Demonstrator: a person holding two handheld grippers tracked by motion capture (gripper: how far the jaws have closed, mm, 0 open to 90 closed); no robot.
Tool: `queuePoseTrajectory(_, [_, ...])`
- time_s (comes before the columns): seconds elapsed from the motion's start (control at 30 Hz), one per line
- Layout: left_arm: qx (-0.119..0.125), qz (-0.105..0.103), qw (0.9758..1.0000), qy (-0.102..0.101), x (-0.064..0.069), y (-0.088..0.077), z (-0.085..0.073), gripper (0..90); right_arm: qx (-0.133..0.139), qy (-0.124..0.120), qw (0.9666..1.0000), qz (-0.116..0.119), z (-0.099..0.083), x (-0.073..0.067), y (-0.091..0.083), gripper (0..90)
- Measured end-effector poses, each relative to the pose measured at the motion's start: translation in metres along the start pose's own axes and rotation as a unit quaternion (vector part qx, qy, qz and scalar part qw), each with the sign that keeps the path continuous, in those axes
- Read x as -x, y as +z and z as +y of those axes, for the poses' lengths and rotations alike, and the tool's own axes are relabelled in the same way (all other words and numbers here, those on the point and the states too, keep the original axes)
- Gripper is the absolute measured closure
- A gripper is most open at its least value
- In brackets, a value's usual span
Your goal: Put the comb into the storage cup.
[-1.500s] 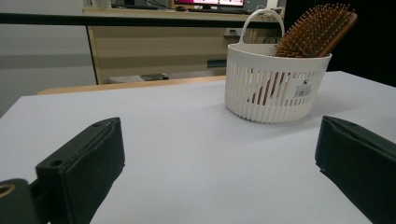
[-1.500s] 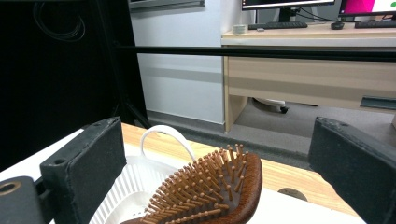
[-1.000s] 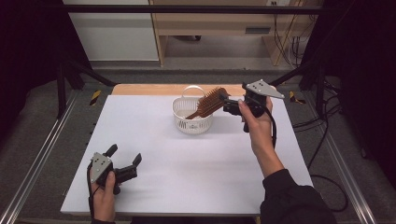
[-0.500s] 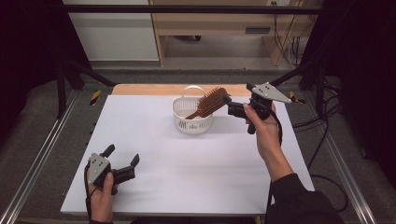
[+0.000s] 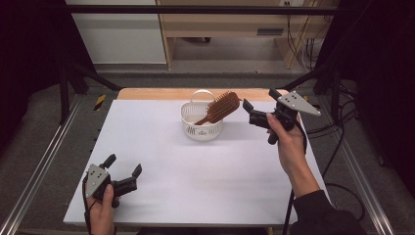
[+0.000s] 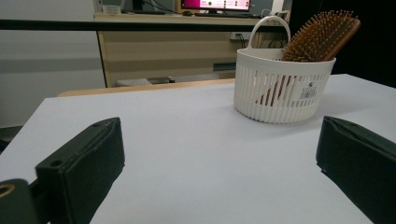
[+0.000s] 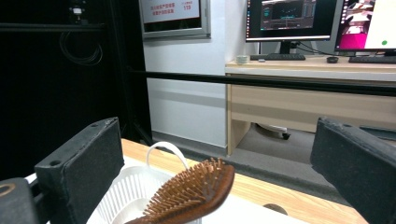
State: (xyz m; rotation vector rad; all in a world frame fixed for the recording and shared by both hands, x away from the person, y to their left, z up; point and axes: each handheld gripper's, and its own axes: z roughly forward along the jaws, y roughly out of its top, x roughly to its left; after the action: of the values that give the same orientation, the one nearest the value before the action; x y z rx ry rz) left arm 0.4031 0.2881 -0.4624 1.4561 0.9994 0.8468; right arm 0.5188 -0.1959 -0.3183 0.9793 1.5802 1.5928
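Observation:
A white slotted basket (image 5: pixel 201 126) with a loop handle stands at the table's far middle. A brown wooden hairbrush (image 5: pixel 222 105) rests in it handle down, its bristled head leaning out over the right rim. My right gripper (image 5: pixel 259 99) hovers just right of the brush head, open and apart from it. In the right gripper view the hairbrush (image 7: pixel 196 190) and basket (image 7: pixel 123 193) lie low between the wide jaws. My left gripper (image 5: pixel 124 165) is open near the front left edge. In the left gripper view the basket (image 6: pixel 279 88) and hairbrush (image 6: pixel 322 33) stand far ahead.
The white table top (image 5: pixel 205 171) spreads between the grippers, and a strip of bare wood (image 5: pixel 161 93) runs along its far edge. A wooden desk (image 5: pixel 230 24) and cables stand beyond. Metal rails (image 5: pixel 44 161) flank both sides.
My right gripper has let go of the hairbrush and drawn back to the right; the brush now leans in the basket on its own. The left gripper has barely shifted.

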Motion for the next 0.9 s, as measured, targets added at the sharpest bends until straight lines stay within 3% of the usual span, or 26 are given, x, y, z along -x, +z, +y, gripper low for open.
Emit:
queuePoseTrajectory(0.17, [0.004, 0.003, 1.0, -0.008, -0.003, -0.003, 0.0, 1.3, -0.002, -0.002, 1.0, -0.006, -0.002, 0.004, -0.007, 3.8])
queuePoseTrajectory(0.5, [0.003, -0.003, 1.0, 0.003, -0.002, -0.002, 0.002, 1.2, -0.005, -0.022, 0.9997, -0.007, -0.006, 0.01, -0.027, 3.0])
queuePoseTrajectory(0.7, [0.001, -0.001, 1.0, 0.007, -0.002, -0.003, 0.002, 1.2, -0.004, -0.021, 0.9998, -0.005, -0.009, 0.016, -0.042, 2.7])
queuePoseTrajectory(0.9, [0.009, -0.004, 0.9999, 0.004, -0.01, -0.012, 0.001, 1.1, -0.014, -0.028, 0.9995, -0.004, -0.02, 0.023, -0.056, 2.1])
